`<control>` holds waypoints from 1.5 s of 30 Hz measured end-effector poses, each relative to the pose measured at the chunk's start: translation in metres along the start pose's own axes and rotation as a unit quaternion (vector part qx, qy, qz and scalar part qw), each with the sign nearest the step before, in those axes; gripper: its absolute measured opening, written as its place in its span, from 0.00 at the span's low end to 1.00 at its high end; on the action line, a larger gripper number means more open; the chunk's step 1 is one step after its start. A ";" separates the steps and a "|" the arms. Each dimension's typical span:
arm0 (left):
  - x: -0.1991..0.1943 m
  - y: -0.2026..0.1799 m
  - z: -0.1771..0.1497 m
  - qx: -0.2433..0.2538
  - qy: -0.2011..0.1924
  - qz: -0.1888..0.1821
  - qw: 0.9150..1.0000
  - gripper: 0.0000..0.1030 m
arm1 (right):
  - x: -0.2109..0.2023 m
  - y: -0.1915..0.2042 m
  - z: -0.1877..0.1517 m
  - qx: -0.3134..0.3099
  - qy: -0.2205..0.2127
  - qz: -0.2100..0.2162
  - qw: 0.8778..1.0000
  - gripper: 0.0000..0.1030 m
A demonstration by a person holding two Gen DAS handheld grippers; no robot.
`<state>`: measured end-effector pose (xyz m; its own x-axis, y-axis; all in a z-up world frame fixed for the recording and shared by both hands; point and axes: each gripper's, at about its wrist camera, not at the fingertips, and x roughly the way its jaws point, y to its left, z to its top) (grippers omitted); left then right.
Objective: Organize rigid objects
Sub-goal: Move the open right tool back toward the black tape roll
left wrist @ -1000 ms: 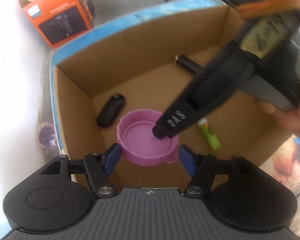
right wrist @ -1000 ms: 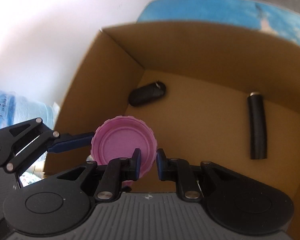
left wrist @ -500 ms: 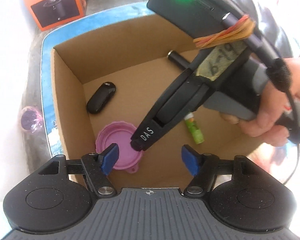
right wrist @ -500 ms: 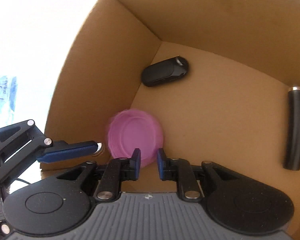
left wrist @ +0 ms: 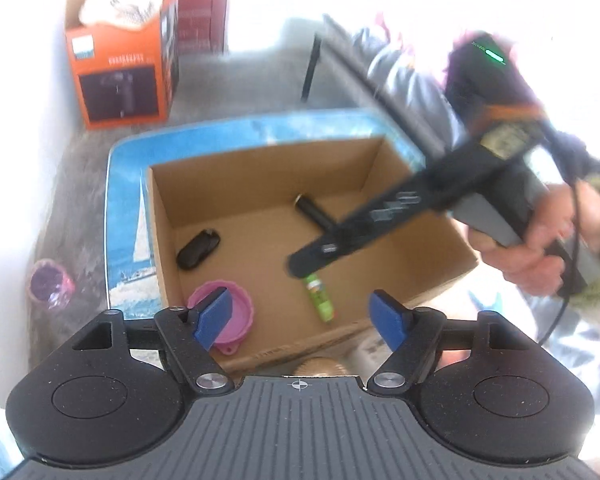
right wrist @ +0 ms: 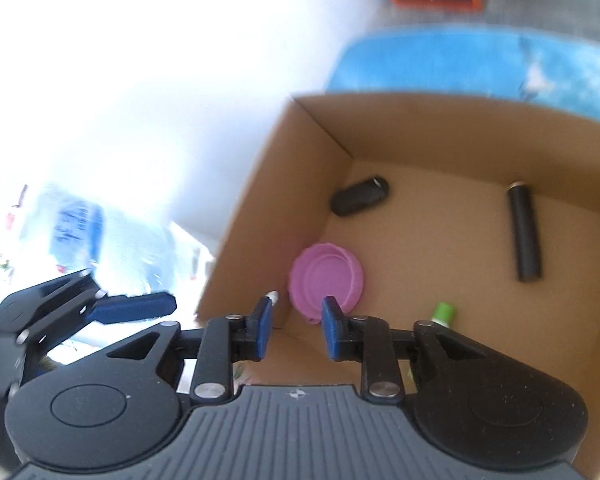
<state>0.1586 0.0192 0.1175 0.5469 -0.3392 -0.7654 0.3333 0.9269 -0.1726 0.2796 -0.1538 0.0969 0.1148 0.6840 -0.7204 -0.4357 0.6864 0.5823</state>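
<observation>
Grey floor and a blue mat [left wrist: 124, 216] lie under a brown box [left wrist: 160, 216]. Inside sit a pink lid [right wrist: 326, 276] in the near corner, a green tube [left wrist: 319, 298], a black fob [left wrist: 198, 243] and a black stick [right wrist: 523, 232]. The lid looks just dropped in, so this step seems done. Both grippers are above the box. The left gripper [left wrist: 302, 316] has been opening and is wide and empty. The right gripper [right wrist: 296, 328] has been opening too, with nothing between its pads. Next, find another hard thing outside the box, maybe the gold cap [left wrist: 320, 367] by its near wall.

Orange product carton [left wrist: 122, 70] on the grey floor [left wrist: 236, 92], purple cup [left wrist: 49, 285] beside a blue printed mat [left wrist: 126, 236].
</observation>
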 end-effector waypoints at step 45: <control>0.050 -0.100 -0.201 0.015 -0.077 0.186 0.979 0.65 | 0.015 0.006 -0.238 -0.012 -0.184 -0.084 0.979 0.40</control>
<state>-0.0016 -0.0585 -0.0278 0.7435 -0.0016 -0.6687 0.1109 0.9864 0.1210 0.0664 -0.1987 -0.0002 0.4989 0.6079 -0.6177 -0.4031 0.7937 0.4556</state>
